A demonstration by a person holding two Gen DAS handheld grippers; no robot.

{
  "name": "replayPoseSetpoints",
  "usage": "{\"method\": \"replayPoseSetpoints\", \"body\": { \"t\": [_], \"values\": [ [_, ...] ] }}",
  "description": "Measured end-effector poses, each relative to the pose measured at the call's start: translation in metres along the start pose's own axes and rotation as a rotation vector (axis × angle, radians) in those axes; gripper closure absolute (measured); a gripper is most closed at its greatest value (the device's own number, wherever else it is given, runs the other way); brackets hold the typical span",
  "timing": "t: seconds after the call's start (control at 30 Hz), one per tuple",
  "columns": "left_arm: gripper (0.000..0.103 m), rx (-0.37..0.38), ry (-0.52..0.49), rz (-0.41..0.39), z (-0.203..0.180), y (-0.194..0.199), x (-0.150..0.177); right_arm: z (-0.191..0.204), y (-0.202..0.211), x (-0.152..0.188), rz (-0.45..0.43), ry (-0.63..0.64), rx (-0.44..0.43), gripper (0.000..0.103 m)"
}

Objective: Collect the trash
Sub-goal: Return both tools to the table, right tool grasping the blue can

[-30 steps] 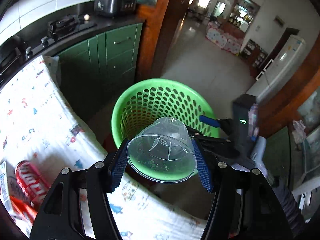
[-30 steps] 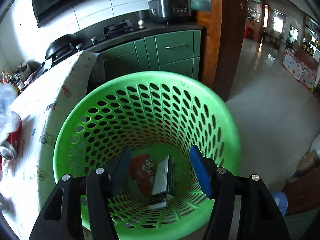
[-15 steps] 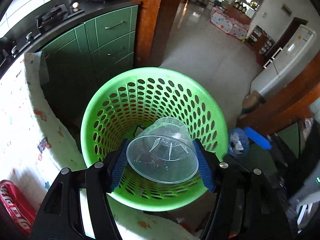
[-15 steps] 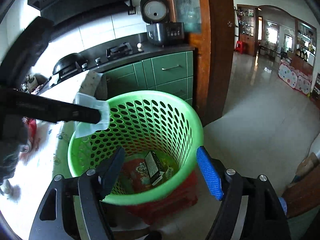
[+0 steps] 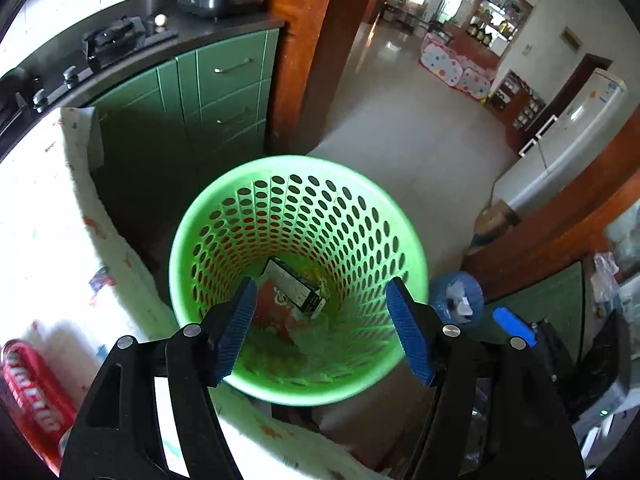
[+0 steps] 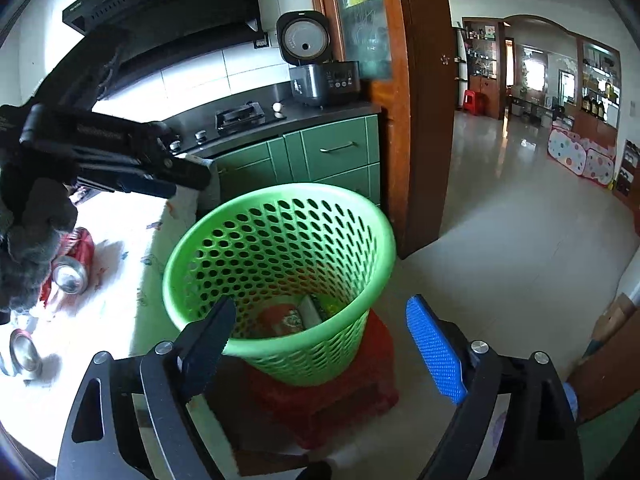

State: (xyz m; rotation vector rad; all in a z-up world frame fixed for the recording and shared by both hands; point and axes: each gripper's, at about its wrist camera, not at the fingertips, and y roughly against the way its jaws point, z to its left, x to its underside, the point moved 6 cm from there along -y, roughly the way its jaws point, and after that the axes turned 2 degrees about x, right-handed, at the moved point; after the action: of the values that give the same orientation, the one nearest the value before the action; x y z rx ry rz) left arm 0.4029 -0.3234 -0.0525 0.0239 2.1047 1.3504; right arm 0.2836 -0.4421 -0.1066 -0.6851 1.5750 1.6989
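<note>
Green plastic basket (image 5: 298, 280) full of round holes half hides a dark box (image 5: 294, 288). Left tool (image 5: 320, 326) and right tool (image 6: 316, 344) have just been opening wider, both empty.

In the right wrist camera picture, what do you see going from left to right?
Silver-ended can → red can → green basket → rice cooker → wooden door frame → spotted play fence.

The red can (image 5: 30, 390) lying at the near left edge of the cloth-covered worktop (image 5: 48, 216) carries large white lettering, but it cannot be read. The print on the black box (image 5: 294, 288) inside the green basket (image 5: 400, 240) and the small mark on the range hood (image 6: 76, 7) are too small to make out.
</note>
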Motion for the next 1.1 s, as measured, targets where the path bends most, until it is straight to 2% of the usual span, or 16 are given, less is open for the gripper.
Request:
{"method": "replayPoseSetpoints", "body": {
  "t": [0.17,0.33,0.5,0.8,0.97,1.1],
  "values": [
    [0.036,-0.032,-0.018,-0.058,0.006,0.049,0.022,0.025,0.021,0.008,-0.002,0.018,-0.036,0.019],
    [0.036,-0.03,0.001,-0.12,0.026,0.102,0.058,0.06,0.042,0.015,-0.001,0.059,-0.101,0.019],
    [0.035,-0.046,0.028,-0.177,0.055,0.149,0.101,0.114,0.057,0.024,0.008,0.132,-0.191,0.015],
    [0.033,-0.152,0.104,-0.276,0.13,0.227,0.172,0.217,0.082,0.047,0.036,0.289,-0.384,0.011],
    [0.032,-0.194,0.178,-0.299,0.168,0.253,0.211,0.272,0.088,0.06,0.057,0.463,-0.453,0.011],
    [0.032,-0.229,0.219,-0.308,0.194,0.267,0.241,0.311,0.09,0.066,0.069,0.65,-0.503,0.011]
  ]
}}
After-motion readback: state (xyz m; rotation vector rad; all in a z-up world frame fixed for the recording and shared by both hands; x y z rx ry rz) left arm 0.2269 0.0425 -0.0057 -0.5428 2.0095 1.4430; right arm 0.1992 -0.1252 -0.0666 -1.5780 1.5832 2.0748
